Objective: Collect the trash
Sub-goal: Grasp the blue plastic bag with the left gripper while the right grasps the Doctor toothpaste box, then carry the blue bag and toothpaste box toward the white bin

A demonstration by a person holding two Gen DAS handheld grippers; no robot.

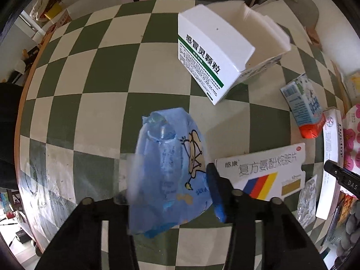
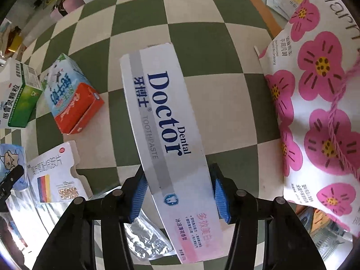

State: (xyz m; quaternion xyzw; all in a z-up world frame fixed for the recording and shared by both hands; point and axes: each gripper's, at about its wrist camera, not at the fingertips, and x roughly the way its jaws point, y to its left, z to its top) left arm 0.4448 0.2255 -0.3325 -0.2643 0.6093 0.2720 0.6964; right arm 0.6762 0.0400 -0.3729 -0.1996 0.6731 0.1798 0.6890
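Observation:
My left gripper point(image 1: 171, 191) is shut on a blue plastic wrapper point(image 1: 171, 168) with a cartoon print, held above the green-and-cream checkered table point(image 1: 90, 67); the wrapper hides its left pad. My right gripper point(image 2: 180, 193) is shut on a long white "Dental Doctor" toothpaste box point(image 2: 166, 121), blue pads against both long sides. A white-and-green medicine box point(image 1: 209, 56) lies open ahead of the left gripper. A flat white pill box point(image 1: 263, 168) lies to its right, and also shows in the right wrist view point(image 2: 54, 175).
A blue-and-orange carton point(image 1: 306, 108) point(image 2: 72, 99) lies on its side. A flowered white-and-pink bag point(image 2: 319, 103) stands at the right. Silver foil blister point(image 2: 144, 238) lies under the right gripper. The table's wooden edge point(image 1: 24, 94) curves along the left.

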